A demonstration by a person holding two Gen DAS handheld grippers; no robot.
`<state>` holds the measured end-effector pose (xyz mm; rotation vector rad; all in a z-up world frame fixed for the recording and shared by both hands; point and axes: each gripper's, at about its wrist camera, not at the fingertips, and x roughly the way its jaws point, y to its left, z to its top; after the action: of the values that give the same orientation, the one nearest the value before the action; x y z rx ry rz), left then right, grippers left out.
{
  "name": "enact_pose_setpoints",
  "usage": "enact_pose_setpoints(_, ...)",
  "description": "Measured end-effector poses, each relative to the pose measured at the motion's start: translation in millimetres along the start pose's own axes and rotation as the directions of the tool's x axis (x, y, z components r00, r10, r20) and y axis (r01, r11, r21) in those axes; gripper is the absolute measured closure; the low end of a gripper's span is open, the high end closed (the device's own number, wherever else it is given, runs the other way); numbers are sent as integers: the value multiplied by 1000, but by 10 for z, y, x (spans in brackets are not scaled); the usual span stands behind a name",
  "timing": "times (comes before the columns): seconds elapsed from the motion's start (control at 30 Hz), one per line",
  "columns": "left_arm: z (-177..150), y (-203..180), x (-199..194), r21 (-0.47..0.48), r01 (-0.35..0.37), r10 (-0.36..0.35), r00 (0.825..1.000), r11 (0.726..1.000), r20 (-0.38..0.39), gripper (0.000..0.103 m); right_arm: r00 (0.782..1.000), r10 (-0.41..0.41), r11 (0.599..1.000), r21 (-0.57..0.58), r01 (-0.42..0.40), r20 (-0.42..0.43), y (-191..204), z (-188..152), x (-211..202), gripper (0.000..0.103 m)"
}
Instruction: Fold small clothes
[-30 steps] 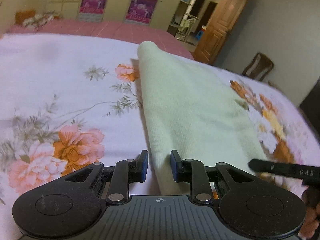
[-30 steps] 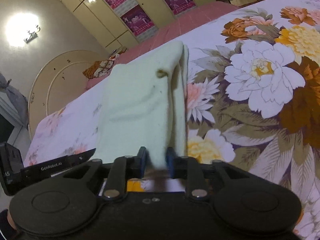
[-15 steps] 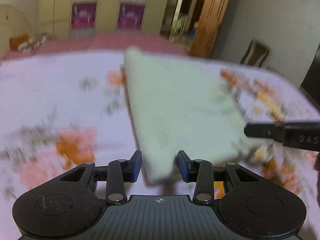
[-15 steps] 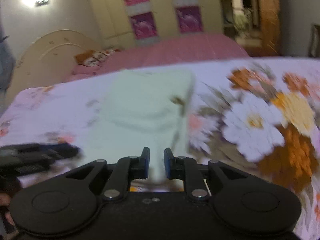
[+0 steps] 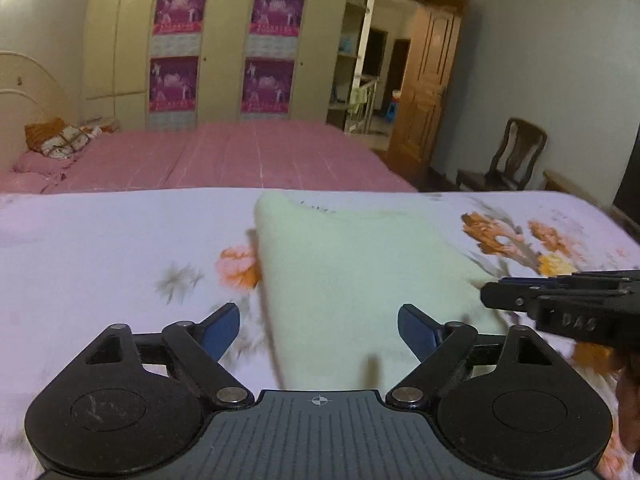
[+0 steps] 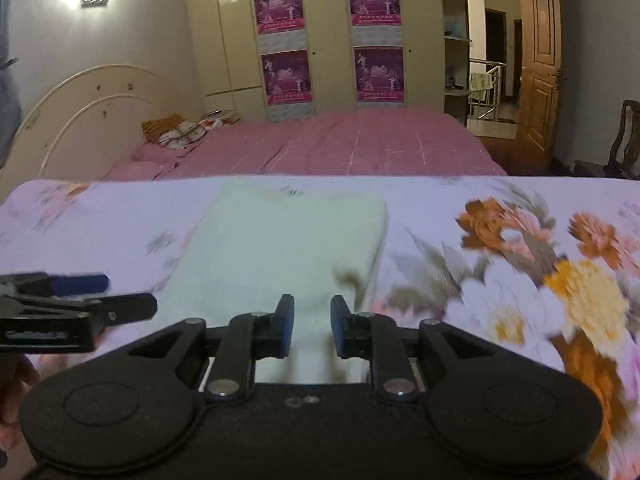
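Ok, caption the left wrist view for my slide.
Left gripper opening over the folded pale green cloth on the floral bedsheet.

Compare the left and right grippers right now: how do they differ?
The left gripper has its jaws spread wide and opening; the right gripper shows a narrow gap, also opening. Neither pinches the pale green cloth. Both hover at its near edge over the floral sheet.

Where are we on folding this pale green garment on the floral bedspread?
Done: the garment lies as a flat, narrow folded rectangle on the bedspread. In hand: nothing. The left claw is opening wide, nothing pinched; the right claw is opening too, its pads apart with cloth showing between them. Left: possibly another fold across; I can't tell.
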<state>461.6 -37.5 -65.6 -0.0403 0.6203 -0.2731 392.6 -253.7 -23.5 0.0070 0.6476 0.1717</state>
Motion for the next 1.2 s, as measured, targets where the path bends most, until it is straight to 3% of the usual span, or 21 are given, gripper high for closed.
enact_pose_setpoints(0.1,90,-13,284,-13,-12,11,999,1000,-32,18,1000,-17,1000,-1,17,7,7,86,222,83)
enact_pose_setpoints(0.2,28,6,578,-25,-26,22,990,999,-142,18,997,-70,997,-49,68,-40,18,51,442,77)
enact_pose_setpoints(0.23,-21,21,578,-44,-22,15,990,999,-139,17,992,-99,993,-74,93,-82,11,12,528,74)
enact_pose_setpoints(0.3,-64,38,577,-61,-26,18,990,998,-137,14,991,-102,993,-62,97,-84,-36,-27,540,64)
enact_pose_setpoints(0.6,-42,70,560,-43,-30,23,989,999,-145,14,994,-63,998,8,64,-87,-143,-48,545,61)
enact_pose_setpoints(0.8,48,96,358,-51,-17,11,994,999,-109,14,999,-30,997,72,32,-21,-286,17,231,46)
enact_pose_setpoints(0.97,-31,165,477,-105,13,-31,985,994,-172,14,989,73,973,227,-43,-126,-497,-113,497,45)
enact_pose_setpoints(1.07,-54,173,437,-79,6,-20,986,997,-168,14,985,108,939,338,-57,-135,-640,-154,524,42)
enact_pose_setpoints(1.13,-49,194,416,-70,8,-19,986,998,-163,14,992,70,953,302,-34,-108,-585,-102,391,43)
enact_pose_setpoints(1.2,-39,235,424,-94,25,-40,987,995,-158,14,992,92,952,298,-63,-84,-573,-93,346,44)
